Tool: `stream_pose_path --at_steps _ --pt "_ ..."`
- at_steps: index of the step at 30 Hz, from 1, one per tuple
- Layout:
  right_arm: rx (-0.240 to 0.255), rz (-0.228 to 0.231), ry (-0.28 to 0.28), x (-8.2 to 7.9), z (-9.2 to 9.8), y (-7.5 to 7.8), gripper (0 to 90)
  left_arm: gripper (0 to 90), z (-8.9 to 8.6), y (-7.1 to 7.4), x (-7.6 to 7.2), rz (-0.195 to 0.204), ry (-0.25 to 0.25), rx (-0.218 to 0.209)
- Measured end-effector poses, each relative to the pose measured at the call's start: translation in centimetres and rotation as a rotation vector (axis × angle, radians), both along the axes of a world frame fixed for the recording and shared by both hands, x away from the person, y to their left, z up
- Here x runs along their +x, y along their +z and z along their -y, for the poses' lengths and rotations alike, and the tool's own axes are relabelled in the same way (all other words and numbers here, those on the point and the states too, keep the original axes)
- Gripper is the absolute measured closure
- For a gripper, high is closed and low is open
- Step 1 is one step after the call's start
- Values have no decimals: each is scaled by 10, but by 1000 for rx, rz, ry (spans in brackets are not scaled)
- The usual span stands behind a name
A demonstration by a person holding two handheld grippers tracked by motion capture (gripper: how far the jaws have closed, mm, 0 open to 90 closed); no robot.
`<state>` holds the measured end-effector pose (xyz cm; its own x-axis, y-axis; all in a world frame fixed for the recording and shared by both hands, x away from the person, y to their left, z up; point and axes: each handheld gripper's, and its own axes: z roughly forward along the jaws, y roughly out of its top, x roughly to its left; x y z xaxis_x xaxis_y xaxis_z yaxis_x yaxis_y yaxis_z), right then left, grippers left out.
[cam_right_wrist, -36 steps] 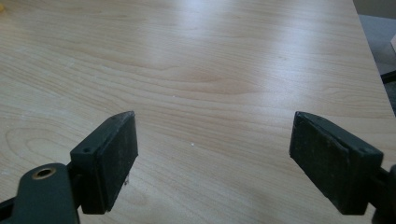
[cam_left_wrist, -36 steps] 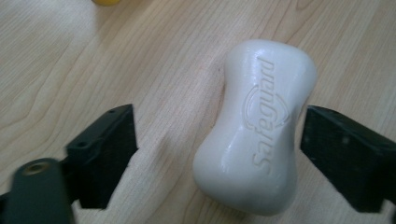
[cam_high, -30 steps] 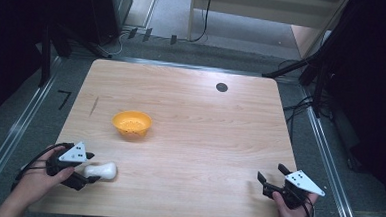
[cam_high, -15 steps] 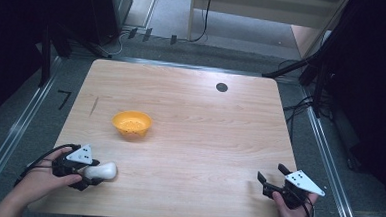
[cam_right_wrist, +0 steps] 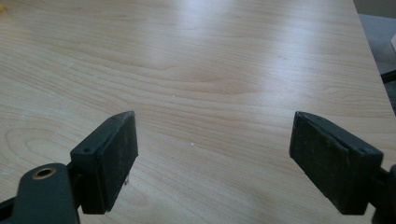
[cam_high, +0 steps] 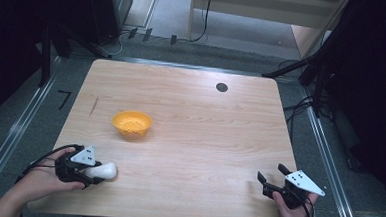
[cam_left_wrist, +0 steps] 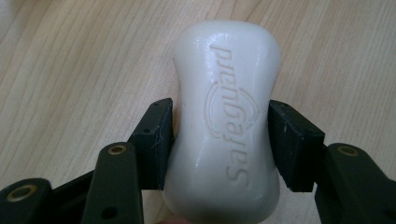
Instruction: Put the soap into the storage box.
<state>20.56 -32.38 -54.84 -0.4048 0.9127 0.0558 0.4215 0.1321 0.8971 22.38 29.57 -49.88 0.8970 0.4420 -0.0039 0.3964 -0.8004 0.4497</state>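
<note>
Soap bar lies on bench, near-left corner, long axis running straight out from left gripper. Jaws pinch its narrow waist, looks snug but hard to be sure. Right gripper wide open, holding nothing. Orange bowl sits beyond soap.

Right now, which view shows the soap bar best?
The left gripper view: the white soap bar is close up, embossed lettering readable, both jaws of the left claw pressed on its waist. The high view shows it small, half under that claw. The right gripper view faces bare table.
</note>
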Motion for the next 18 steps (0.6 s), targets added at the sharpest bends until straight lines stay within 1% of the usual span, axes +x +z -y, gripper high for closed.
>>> stream_pose_path --at_steps 1,2,4,6,7,9,10,11,13,14,16,17,18 --pt "0 0 0 0 0 0 165 466 0 1 2 0 -16 -4" --pt "0 0 0 0 0 0 165 472 0 1 2 0 -16 -4" --pt "2 -1 -1 0 0 0 165 477 0 3 4 2 -32 4" --pt "2 -1 -1 0 0 0 169 485 -1 7 7 13 -45 -2" --pt "2 -1 -1 0 0 0 169 488 -1 7 7 13 -45 -2" --pt "2 -1 -1 0 0 0 169 494 -2 11 10 18 -51 -3" --pt "3 -2 -2 0 0 0 169 498 -3 15 13 22 -53 -11" --pt "3 -2 -2 0 0 0 169 503 -3 15 13 22 -53 -11" --pt "3 -2 -3 0 0 0 169 512 -3 20 17 32 -57 -4" --pt "4 -2 -2 0 0 0 170 512 -3 22 20 36 -59 12" --pt "3 -1 -1 0 0 0 170 513 -2 23 21 35 -60 15" --pt "3 -2 -1 0 0 0 170 514 -2 22 23 22 -67 12" --pt "3 -2 -1 0 0 0 170 514 -2 21 24 18 -67 6"
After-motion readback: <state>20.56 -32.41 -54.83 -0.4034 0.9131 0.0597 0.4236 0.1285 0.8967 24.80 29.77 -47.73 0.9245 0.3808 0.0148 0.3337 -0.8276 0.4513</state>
